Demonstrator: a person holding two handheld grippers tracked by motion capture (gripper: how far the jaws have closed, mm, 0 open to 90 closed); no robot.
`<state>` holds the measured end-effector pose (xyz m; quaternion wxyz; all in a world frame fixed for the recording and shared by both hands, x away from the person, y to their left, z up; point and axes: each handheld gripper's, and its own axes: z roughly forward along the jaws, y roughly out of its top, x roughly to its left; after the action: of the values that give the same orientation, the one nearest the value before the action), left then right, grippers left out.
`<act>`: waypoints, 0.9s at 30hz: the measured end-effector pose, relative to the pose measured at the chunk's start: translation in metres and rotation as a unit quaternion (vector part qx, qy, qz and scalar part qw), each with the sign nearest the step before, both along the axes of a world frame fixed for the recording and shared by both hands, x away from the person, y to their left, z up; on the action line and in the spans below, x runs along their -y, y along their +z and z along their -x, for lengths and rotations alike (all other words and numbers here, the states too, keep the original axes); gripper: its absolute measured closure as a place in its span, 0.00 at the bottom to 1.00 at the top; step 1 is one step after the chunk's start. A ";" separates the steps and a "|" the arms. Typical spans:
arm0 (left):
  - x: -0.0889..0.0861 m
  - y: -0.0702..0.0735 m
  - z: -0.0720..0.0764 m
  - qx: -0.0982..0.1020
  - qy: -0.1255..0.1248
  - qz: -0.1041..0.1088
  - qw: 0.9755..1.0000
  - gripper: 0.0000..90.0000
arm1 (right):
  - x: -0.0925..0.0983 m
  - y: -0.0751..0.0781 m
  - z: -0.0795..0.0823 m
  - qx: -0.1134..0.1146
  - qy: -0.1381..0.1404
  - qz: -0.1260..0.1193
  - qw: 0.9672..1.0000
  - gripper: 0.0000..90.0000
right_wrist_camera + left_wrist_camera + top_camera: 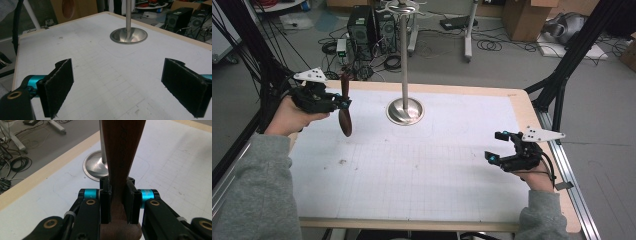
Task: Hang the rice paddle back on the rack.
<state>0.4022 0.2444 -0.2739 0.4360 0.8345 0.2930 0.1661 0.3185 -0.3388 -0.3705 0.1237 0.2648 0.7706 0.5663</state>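
The wooden spoon (345, 107) is already lifted off the table (422, 170) — it is clamped at its handle by the left gripper (343, 103), bowl hanging down, left of the stand (405, 60). Judged from this, hanging it on the hooks at the top of the stand is what is left. The right gripper (496, 147) rests near the right edge, jaws wide apart and empty.

The grip itself is seen in the left gripper view — the pads (105, 202) press the handle (120, 157) on both sides. The hooks are seen in the high view.
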 end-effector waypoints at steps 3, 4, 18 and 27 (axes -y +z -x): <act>0.002 0.004 -0.003 0.001 -0.004 -0.003 1.000 0.86 | 0.000 0.000 0.000 0.000 0.000 -0.003 1.000 0.11; 0.004 0.005 -0.004 0.001 -0.004 -0.001 1.000 0.86 | 0.001 0.000 0.000 0.001 0.000 -0.003 1.000 0.11; 0.020 0.026 -0.020 0.009 -0.008 0.003 1.000 0.86 | 0.005 0.001 0.001 0.002 -0.004 -0.010 1.000 0.11; 0.022 0.035 -0.033 0.013 -0.002 0.009 1.000 0.86 | 0.006 0.002 0.001 0.005 -0.004 -0.018 1.000 0.11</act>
<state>0.4350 0.2225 -0.2386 0.4481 0.8287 0.2870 0.1737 0.3177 -0.3452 -0.3682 0.1256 0.2673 0.7584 0.5811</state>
